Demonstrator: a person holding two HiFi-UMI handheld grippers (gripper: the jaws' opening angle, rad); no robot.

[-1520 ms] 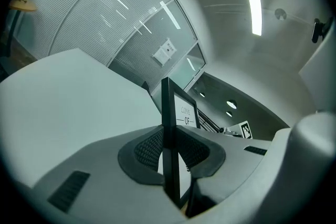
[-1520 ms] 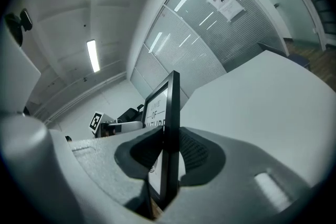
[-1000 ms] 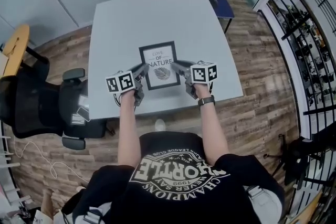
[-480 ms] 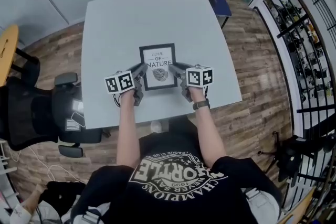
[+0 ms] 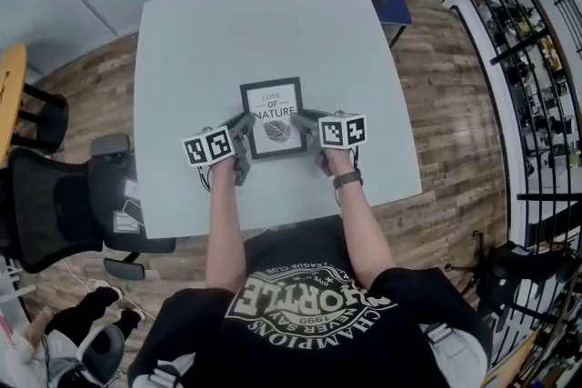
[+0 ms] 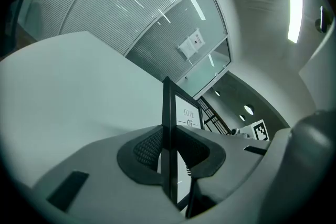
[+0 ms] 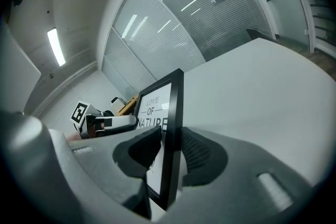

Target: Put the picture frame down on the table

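Lowering toward table (image 5: pixel 209 32): picture frame (image 5: pixel 275 115) now closer to surface, near centre, almost flat. Left gripper (image 5: pixel 245 126) clamped on left edge. Right gripper (image 5: pixel 306 119) jaws just easing wider, right edge between pads, seemingly still pinched. Set-down nearly complete.

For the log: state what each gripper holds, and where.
The picture frame: left gripper clamps its left edge; right gripper, jaws just opening, pinches its right edge.

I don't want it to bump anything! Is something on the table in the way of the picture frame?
Nothing visible is in the way. The picture frame is over the table, and the tabletop around it shows no other things. The spot right beneath the frame is hidden.
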